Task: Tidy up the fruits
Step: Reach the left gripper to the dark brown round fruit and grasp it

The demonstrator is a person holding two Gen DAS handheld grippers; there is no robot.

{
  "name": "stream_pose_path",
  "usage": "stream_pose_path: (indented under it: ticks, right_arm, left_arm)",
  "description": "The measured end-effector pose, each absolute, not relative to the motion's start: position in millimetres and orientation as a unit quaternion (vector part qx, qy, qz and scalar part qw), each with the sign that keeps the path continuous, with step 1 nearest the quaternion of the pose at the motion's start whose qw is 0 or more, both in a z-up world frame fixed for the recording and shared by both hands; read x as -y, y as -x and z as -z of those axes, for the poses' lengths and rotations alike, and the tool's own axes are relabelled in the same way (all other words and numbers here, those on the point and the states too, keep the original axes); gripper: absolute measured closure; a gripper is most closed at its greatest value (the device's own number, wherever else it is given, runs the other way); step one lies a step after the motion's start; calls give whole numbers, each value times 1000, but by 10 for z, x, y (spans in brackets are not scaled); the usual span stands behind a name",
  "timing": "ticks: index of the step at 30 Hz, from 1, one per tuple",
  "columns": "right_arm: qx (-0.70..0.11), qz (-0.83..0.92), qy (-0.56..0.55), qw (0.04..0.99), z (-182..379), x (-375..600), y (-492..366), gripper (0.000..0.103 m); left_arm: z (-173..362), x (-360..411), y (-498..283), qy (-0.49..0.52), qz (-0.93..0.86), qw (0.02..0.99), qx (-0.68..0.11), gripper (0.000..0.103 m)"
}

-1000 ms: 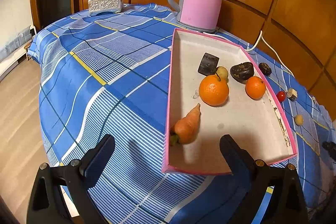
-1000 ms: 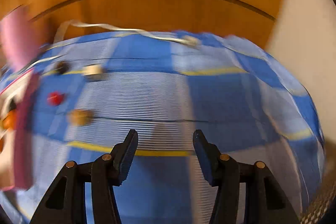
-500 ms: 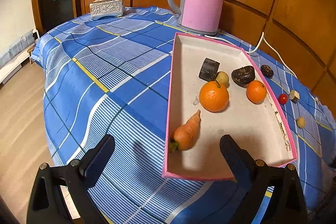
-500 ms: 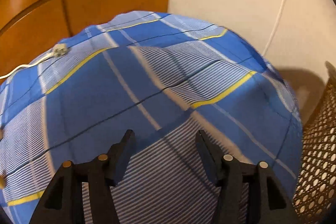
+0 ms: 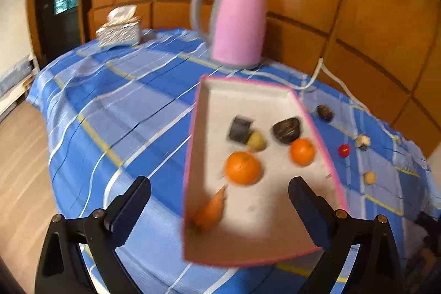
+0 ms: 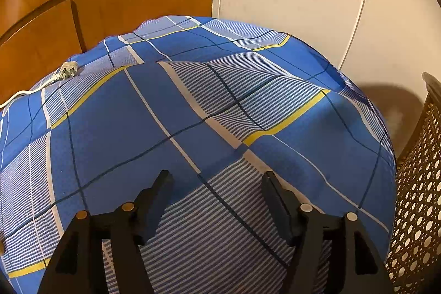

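Both claws gape wide, empty; left claw (image 5: pixel 219 196) hovers over the pink-rimmed cardboard tray (image 5: pixel 321 128) holding two oranges (image 5: pixel 243 167). Small red fruit (image 5: pixel 343 150) sits beside it, probably next pickup.

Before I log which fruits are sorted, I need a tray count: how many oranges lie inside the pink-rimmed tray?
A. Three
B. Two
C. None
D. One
B: the left wrist view shows a larger orange and a smaller orange both lying inside the tray, near a carrot.
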State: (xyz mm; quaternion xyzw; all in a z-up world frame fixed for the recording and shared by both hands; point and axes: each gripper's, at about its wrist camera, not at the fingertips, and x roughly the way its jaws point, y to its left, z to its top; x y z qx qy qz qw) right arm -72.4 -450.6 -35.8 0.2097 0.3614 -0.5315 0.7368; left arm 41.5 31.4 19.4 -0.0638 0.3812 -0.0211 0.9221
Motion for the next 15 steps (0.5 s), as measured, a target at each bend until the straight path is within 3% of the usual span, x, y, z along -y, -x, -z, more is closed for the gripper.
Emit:
stream_pose_path:
  ticks: [15]
  right_arm:
    - [-360, 530, -212, 738, 361, 4513, 724, 34]
  left_arm:
    - [-563, 935, -1447, -36, 199, 906, -373, 3]
